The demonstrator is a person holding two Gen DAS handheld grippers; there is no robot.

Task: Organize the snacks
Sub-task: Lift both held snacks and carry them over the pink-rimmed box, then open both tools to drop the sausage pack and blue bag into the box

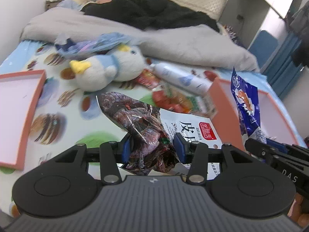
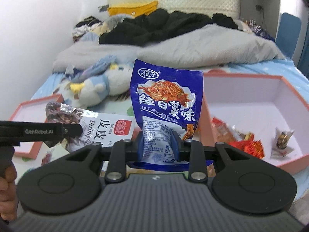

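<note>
Lying on patterned bedsheet (image 1: 58, 100): pink-rimmed box (image 2: 251, 100) with small snacks inside, second pink-rimmed box (image 1: 17, 104) far left. Right gripper (image 2: 159, 141) clamped on lower end of blue noodle-snack pouch (image 2: 166, 96), long axis upright, top edge up, just left of box wall. Left gripper (image 1: 152, 147) clamped on crumpled end of shrimp snack bag (image 1: 146, 123), long axis pointing away and rightward, held above sheet.

Right box (image 2: 251, 104) floor open (far half) — wrappers (image 2: 249, 145) crowd front.
</note>
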